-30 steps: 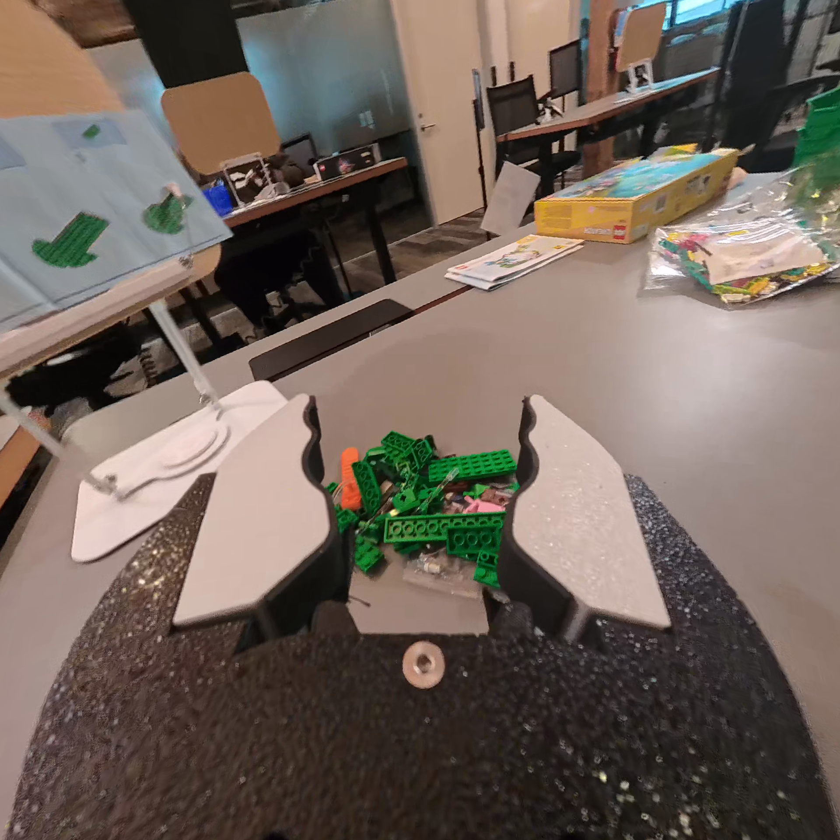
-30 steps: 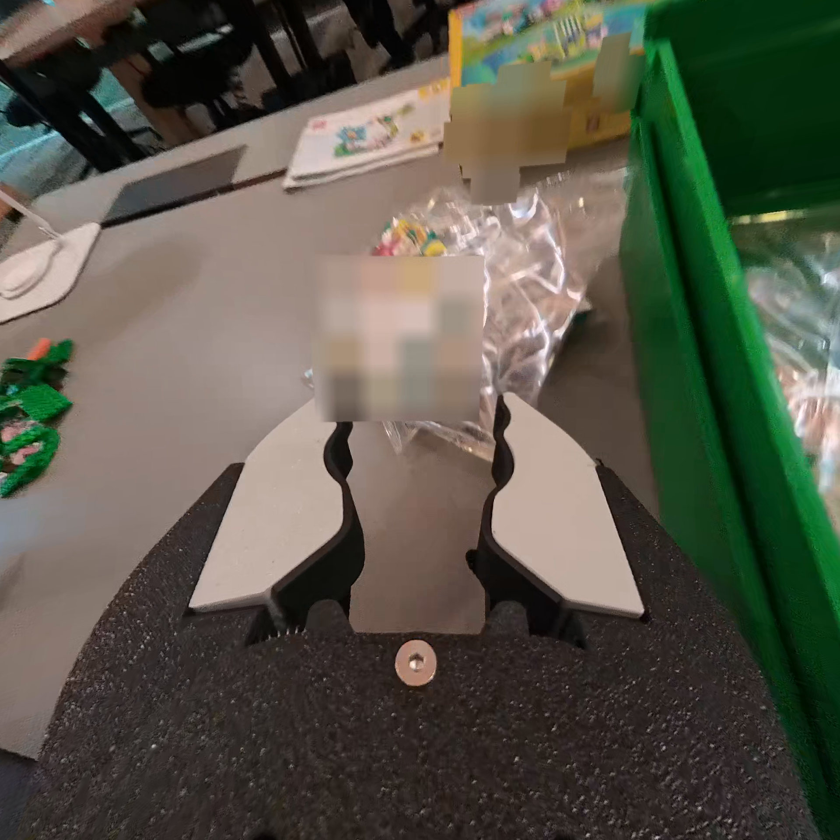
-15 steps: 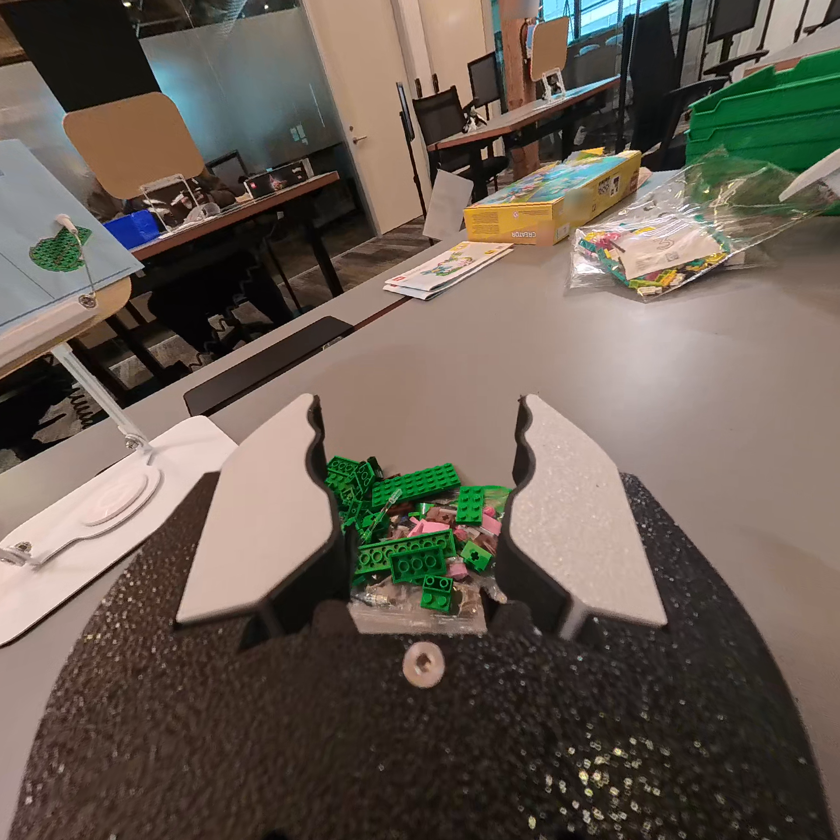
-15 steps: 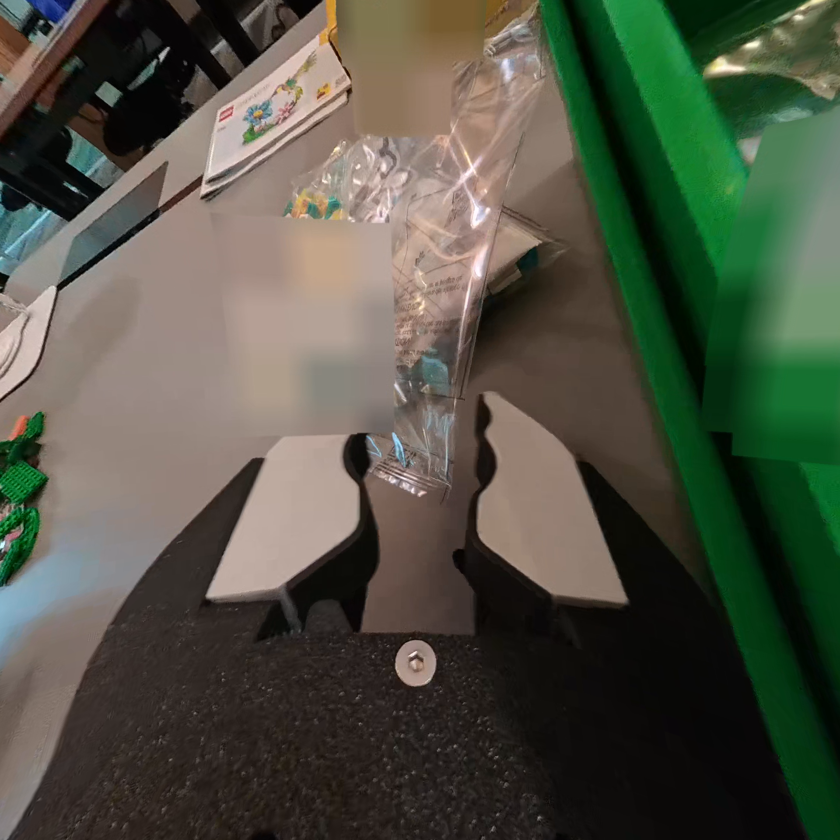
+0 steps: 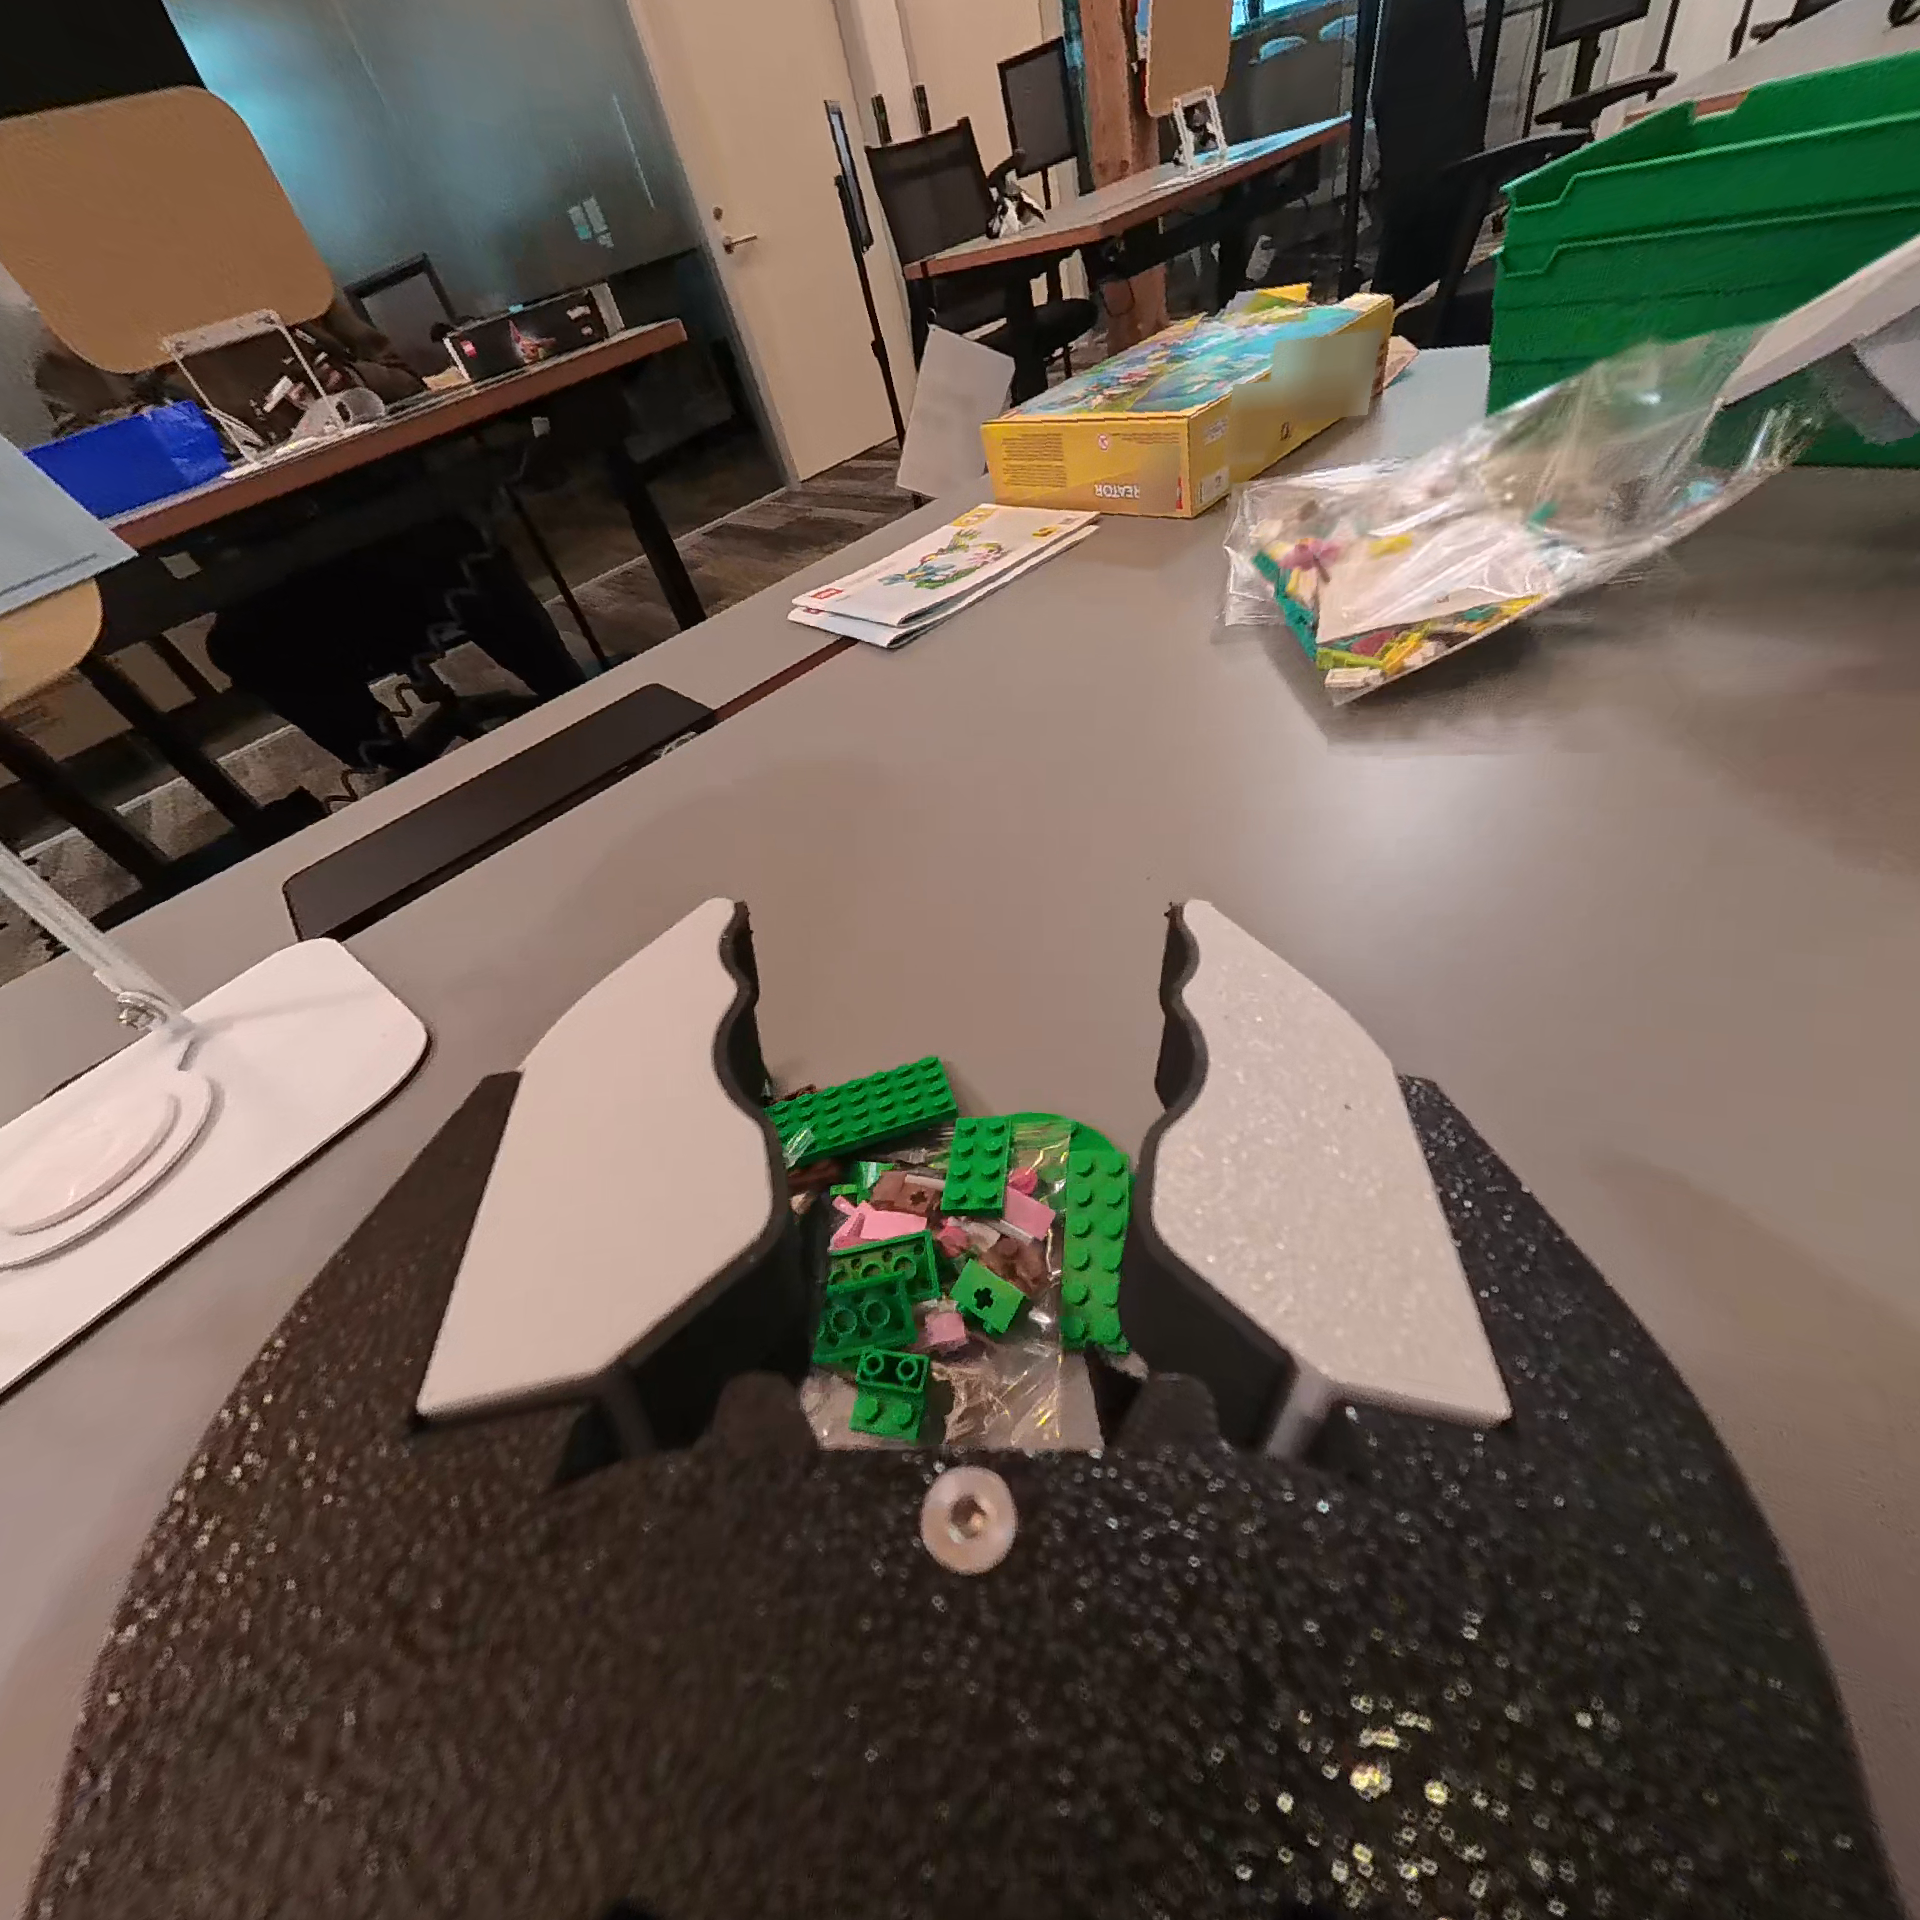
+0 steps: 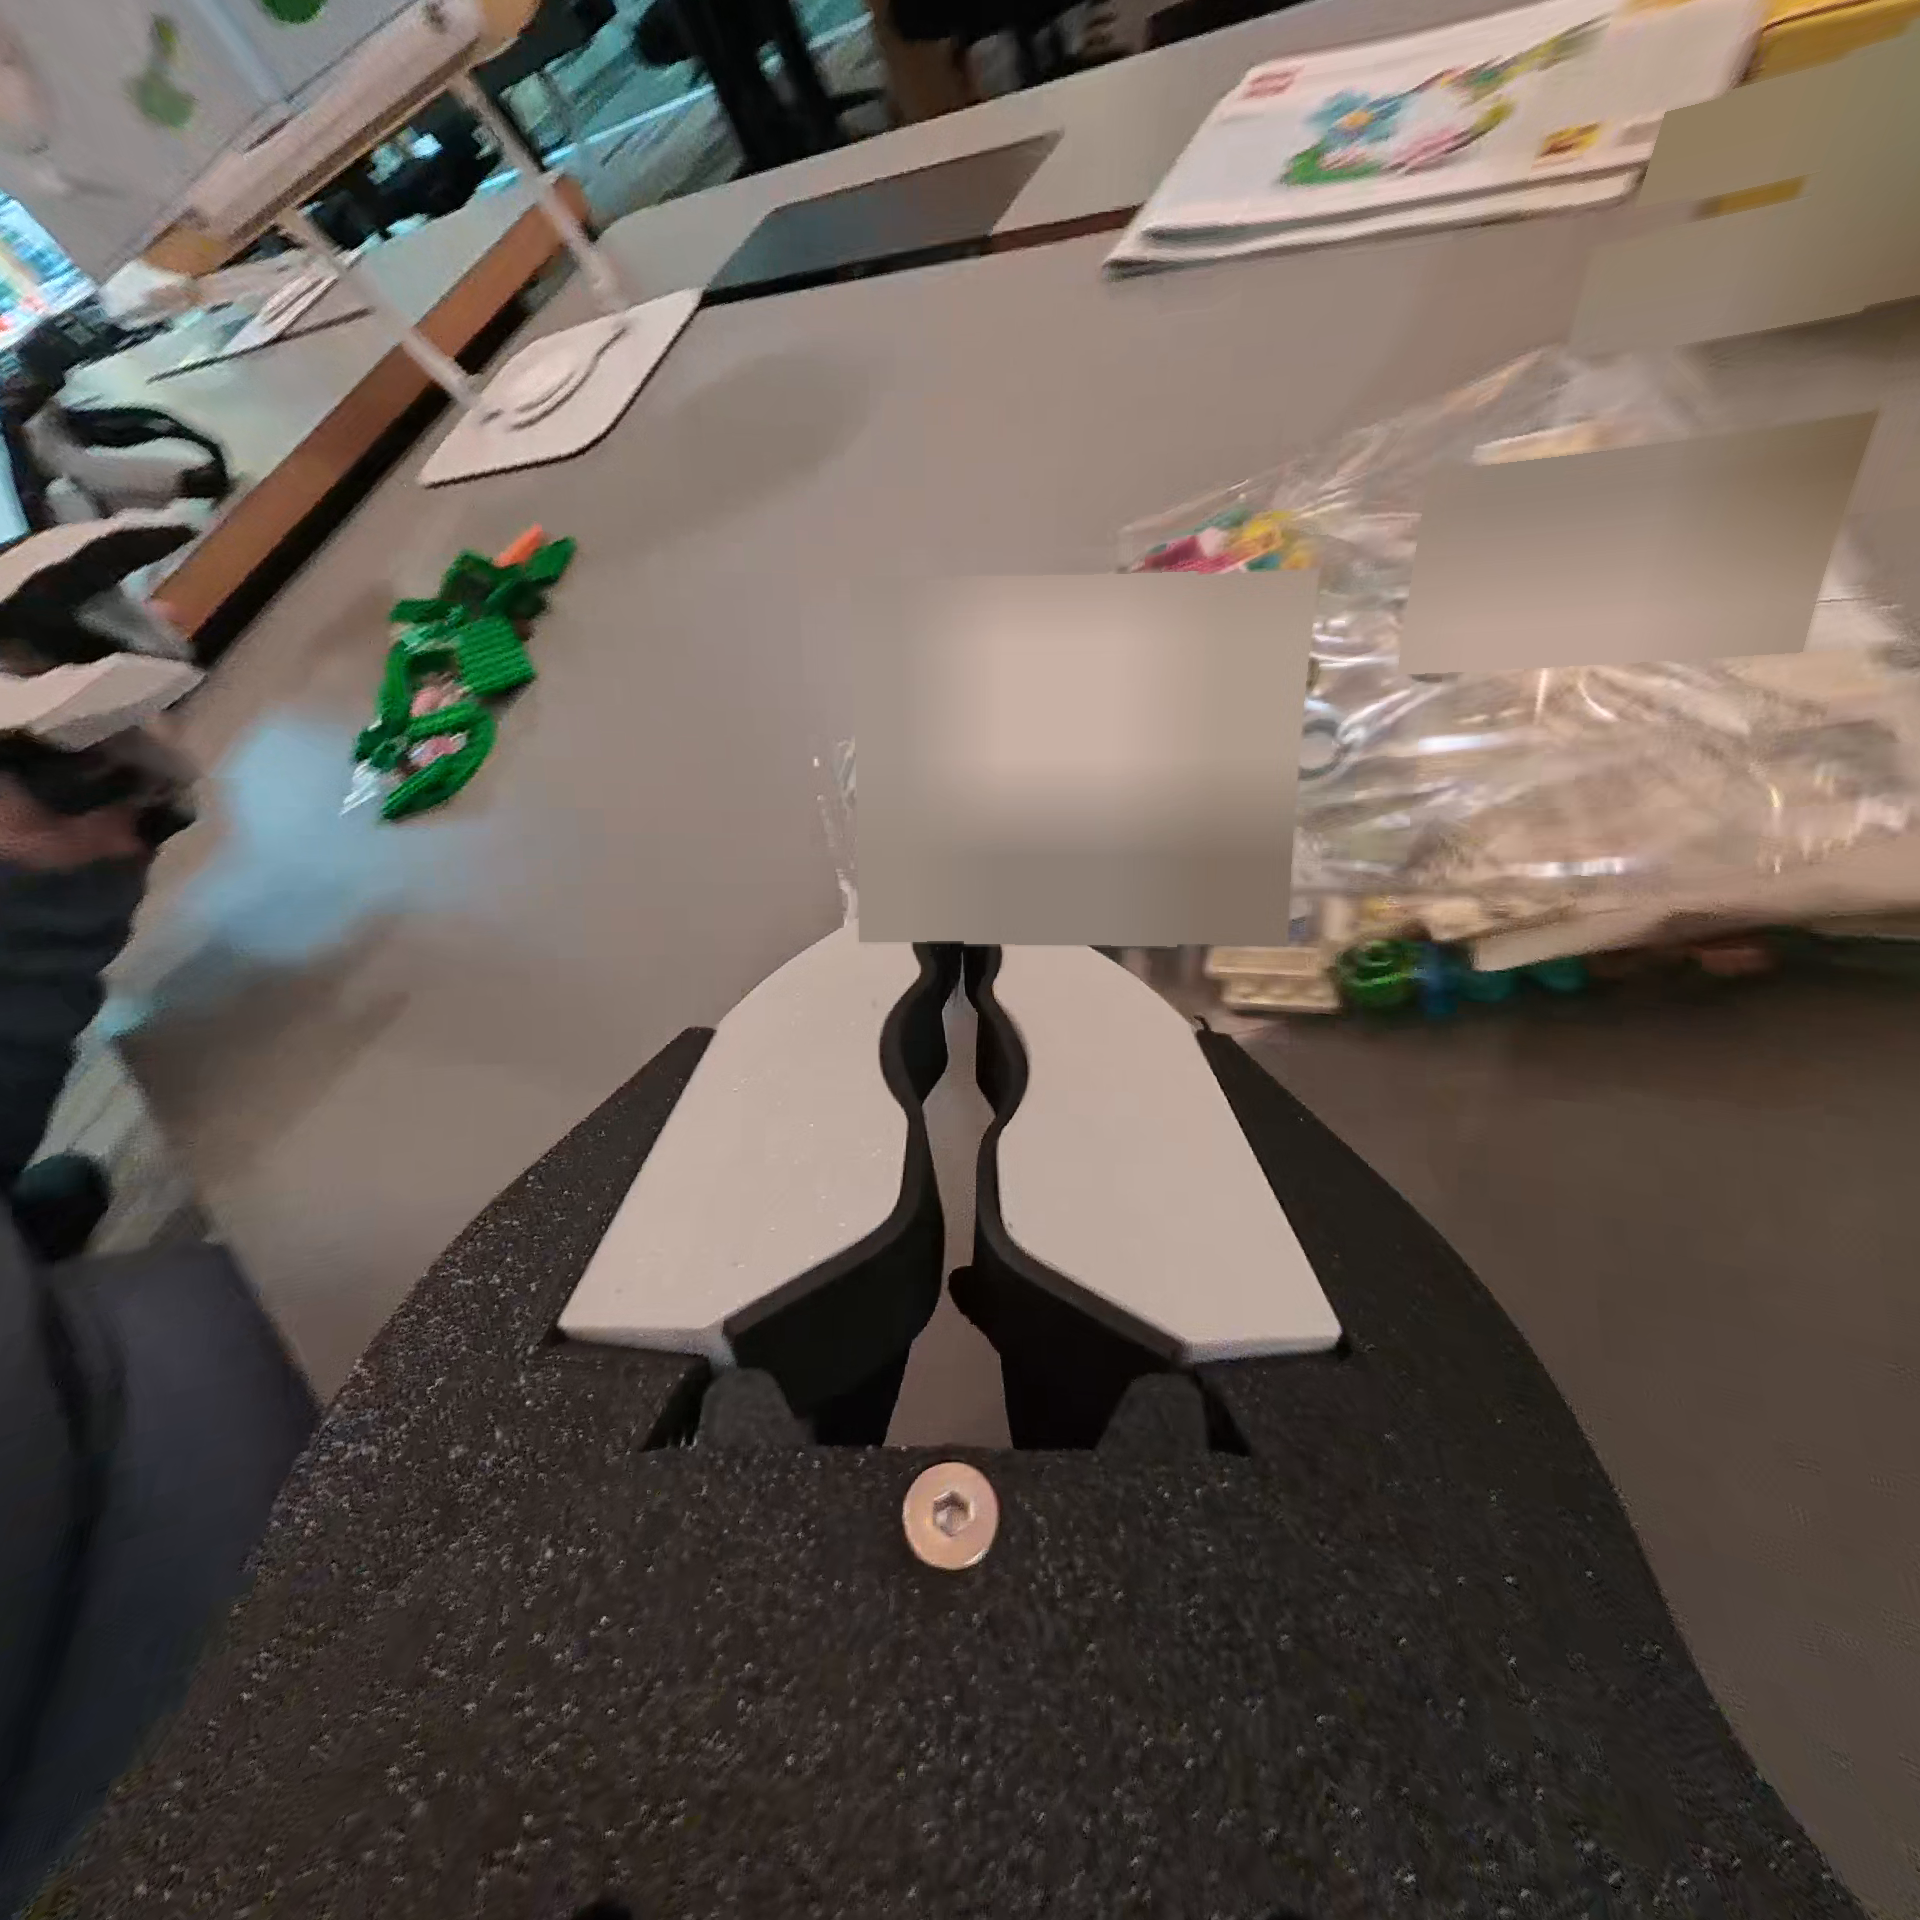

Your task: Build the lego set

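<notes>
In the left wrist view, the left gripper [image 5: 961, 935] is spread wide and holds nothing. It hovers over the pile of lego pieces [image 5: 956, 1236], mostly green with some pink and brown, lying on a scrap of clear wrapping on the grey table [image 5: 1351, 935] between the fingers at 6 o'clock. At 2 o'clock a clear plastic bag [image 5: 1455, 540] of mixed pieces is lifted by one corner; beyond it lie the yellow box [image 5: 1143, 457] and an instruction booklet [image 5: 935, 571]. Half a second ago that bag lay flat.

In the right wrist view, the right gripper [image 6: 961, 961] is pressed nearly together, pinching the bag's edge [image 6: 836, 821], though a blurred patch covers the tips. The lego pile [image 6: 447, 675] sits at 10 o'clock. Earlier these fingers were spread apart around the bag's edge.
</notes>
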### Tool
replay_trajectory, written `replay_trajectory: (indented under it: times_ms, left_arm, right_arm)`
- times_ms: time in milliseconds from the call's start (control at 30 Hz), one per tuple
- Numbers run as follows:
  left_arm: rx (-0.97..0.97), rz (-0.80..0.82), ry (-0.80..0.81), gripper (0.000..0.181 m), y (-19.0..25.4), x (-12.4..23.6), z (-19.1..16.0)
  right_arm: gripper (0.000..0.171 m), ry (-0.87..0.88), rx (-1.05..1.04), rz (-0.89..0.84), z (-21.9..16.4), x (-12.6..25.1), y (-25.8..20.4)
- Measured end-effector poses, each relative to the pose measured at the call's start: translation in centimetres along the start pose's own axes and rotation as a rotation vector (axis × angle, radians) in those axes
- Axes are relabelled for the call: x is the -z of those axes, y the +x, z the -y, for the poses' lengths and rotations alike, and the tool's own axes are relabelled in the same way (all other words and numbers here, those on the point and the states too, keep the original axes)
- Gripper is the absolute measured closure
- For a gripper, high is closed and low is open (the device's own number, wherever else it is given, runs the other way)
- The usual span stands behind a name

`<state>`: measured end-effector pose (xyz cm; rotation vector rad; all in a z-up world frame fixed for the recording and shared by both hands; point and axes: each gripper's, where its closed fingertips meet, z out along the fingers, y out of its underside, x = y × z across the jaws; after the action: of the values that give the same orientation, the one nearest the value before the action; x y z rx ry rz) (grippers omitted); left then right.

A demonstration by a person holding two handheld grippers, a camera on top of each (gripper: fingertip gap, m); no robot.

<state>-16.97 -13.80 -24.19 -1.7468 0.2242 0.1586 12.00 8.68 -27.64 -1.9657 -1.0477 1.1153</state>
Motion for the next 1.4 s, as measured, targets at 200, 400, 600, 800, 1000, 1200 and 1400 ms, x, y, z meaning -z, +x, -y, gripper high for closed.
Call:
replay_trajectory:
  times_ms: [200,400,600,800,1000,1200,1400]
  left_arm:
    - [0.013,-0.004,0.000,0.108,0.3,-0.3,0.2]
    - [0.024,-0.015,-0.007,0.107,0.5,-0.5,-0.1]
    - [0.034,-0.034,-0.015,0.106,0.6,-0.6,-0.3]
    - [0.028,-0.060,-0.025,0.106,1.2,-1.1,-0.5]
    - [0.003,-0.062,-0.037,0.106,1.5,-0.8,-0.5]
    - [0.021,-0.040,-0.021,0.106,0.6,-0.3,-0.1]
    - [0.027,-0.015,-0.022,0.106,-0.4,0.2,-0.1]
  right_arm:
    - [0.171,-0.134,-0.011,0.298,-2.3,-0.8,-5.4]
    - [0.171,-0.330,0.056,0.445,-5.3,-0.1,-8.6]
    - [0.132,-0.413,0.085,0.136,-5.1,3.5,-4.9]
    - [0.131,-0.446,0.043,-0.060,-3.8,3.0,0.0]
    - [0.127,-0.590,-0.137,0.033,-6.4,0.0,1.5]
    - [0.139,-0.549,-0.163,0.081,-6.5,-1.8,1.2]
    - [0.168,-0.452,-0.201,0.124,-5.2,-2.3,0.7]
